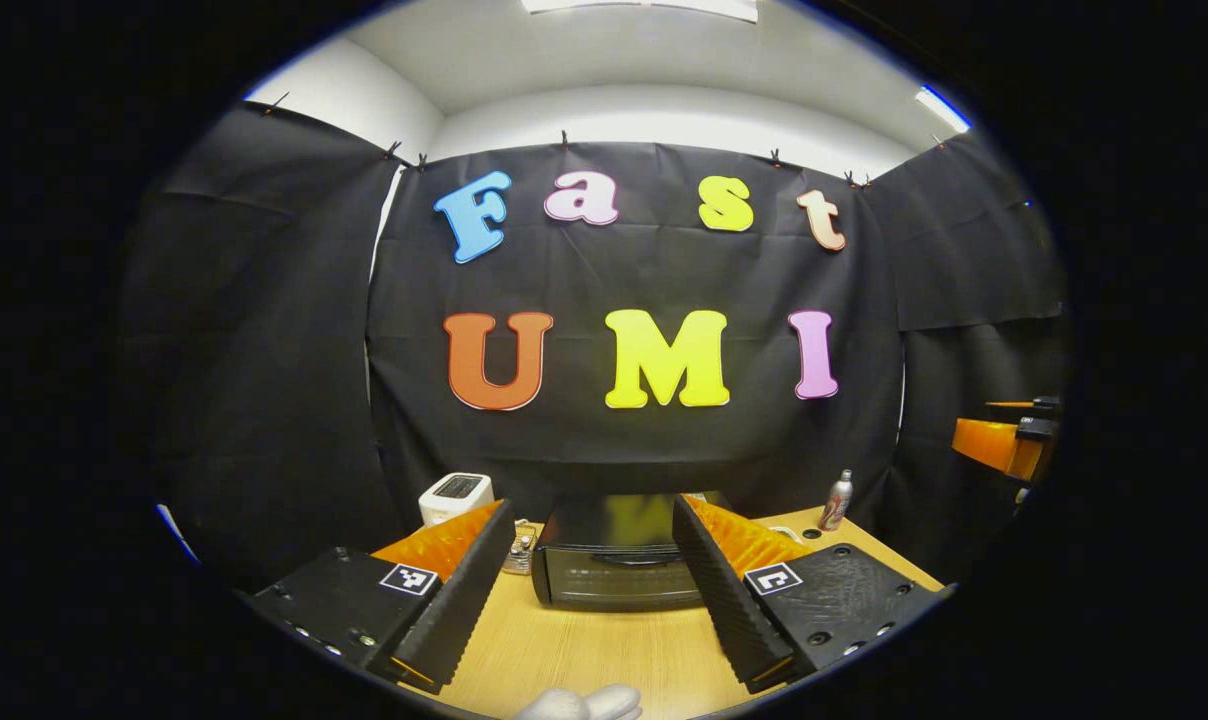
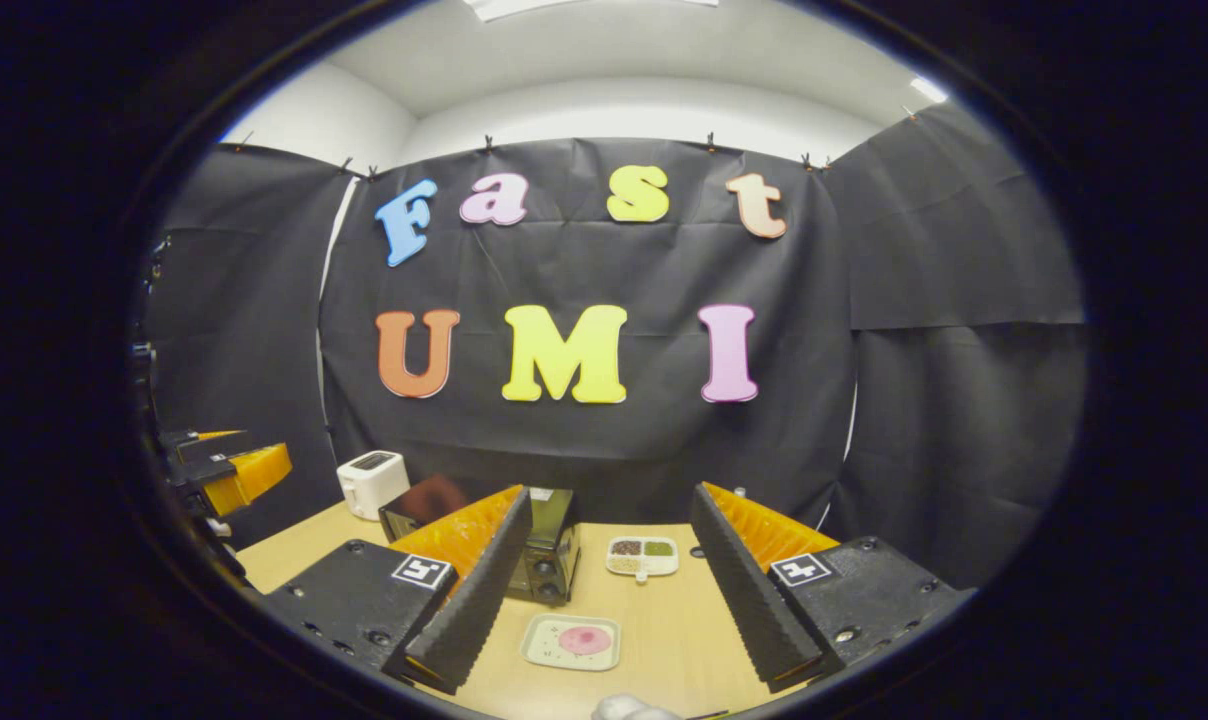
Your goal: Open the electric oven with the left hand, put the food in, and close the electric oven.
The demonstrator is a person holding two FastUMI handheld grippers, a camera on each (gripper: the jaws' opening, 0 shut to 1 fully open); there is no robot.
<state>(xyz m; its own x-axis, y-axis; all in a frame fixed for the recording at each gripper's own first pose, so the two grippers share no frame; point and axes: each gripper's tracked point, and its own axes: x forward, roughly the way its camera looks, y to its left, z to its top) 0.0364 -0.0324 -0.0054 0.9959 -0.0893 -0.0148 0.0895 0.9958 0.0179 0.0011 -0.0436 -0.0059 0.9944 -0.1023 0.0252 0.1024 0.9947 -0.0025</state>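
The black electric oven (image 1: 614, 570) stands on the wooden table straight ahead in the left gripper view, its door closed. My left gripper (image 1: 594, 520) is open and short of the oven, holding nothing. In the right gripper view the oven (image 2: 549, 545) sits left of centre, partly behind one finger. A pale rectangular plate with a round pink piece of food (image 2: 574, 640) lies on the table in front of my right gripper (image 2: 612, 505), which is open and empty above it. The left gripper (image 2: 229, 465) also appears at the far left edge of that view.
A white toaster (image 1: 456, 497) stands left of the oven. A slim bottle (image 1: 836, 500) is at the table's back right. A small compartment dish (image 2: 642, 555) lies right of the oven. Something white (image 1: 584, 705) lies at the near table edge.
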